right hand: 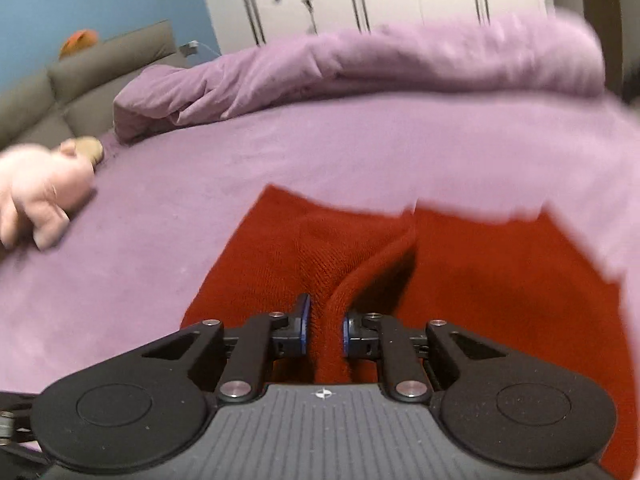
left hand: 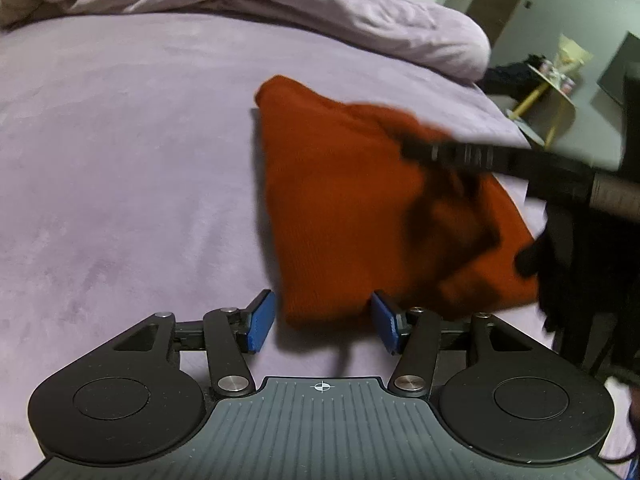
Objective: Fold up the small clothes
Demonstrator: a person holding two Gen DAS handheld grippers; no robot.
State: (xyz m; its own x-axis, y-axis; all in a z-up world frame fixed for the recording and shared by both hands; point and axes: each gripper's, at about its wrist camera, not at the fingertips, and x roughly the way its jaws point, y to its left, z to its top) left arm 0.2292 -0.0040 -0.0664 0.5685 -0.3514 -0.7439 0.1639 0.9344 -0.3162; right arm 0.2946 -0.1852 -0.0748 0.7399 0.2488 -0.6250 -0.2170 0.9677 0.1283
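Sweater (left hand: pixel 344 208), red knit, lying on the purple bedspread (left hand: pixel 120 160) with one gripper pinching it.

From the left wrist its right side is blurred and partly covered by the right gripper's dark arm, and its shape is hard to read; from the right wrist the far edge smears into the bedspread; the left gripper (left hand: pixel 323 322) stands spread, its blue pads apart, with the sweater's near corner just between them, contact unclear; the right gripper (right hand: pixel 325 330) is pressed onto a raised ridge of the sweater; a pink plush toy (right hand: pixel 38 196) lies blurred at the left edge.
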